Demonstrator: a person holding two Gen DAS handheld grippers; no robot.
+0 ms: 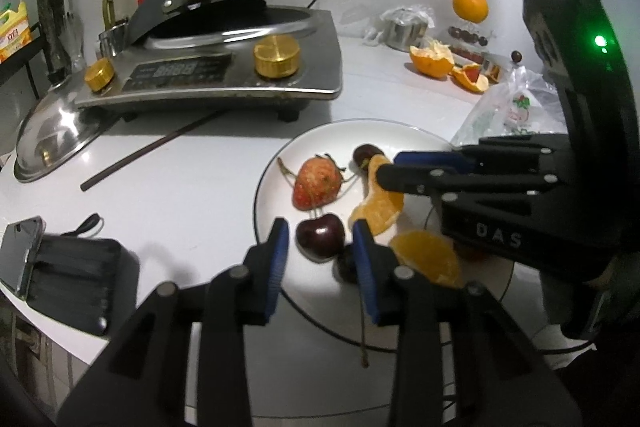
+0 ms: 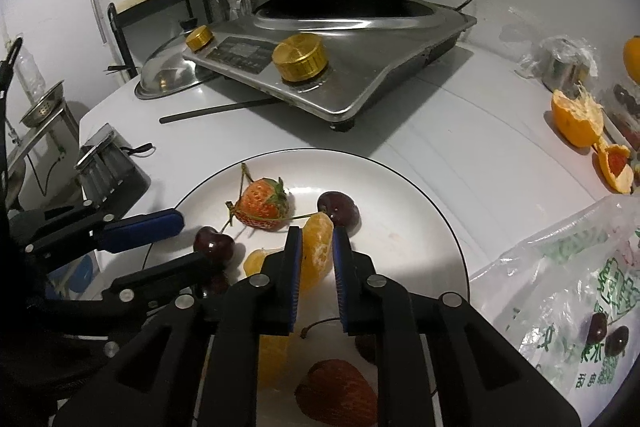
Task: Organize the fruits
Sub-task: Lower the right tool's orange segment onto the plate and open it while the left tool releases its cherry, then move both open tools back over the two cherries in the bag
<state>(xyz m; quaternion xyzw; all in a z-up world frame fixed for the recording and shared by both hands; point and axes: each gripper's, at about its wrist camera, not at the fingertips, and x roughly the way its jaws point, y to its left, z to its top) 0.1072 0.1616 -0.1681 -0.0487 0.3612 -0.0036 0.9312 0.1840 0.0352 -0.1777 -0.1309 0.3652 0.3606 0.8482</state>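
Note:
A white plate holds a strawberry, dark cherries and orange segments. My left gripper is open, its blue pads on either side of a cherry without gripping it. My right gripper is nearly closed around an orange segment; its pads flank the segment and seem to touch it. A second strawberry and another segment lie nearer on the plate.
An induction cooker with a black wok stands behind. A steel lid, a chopstick, a dark box, orange peels, a whole orange and a plastic bag with cherries lie around.

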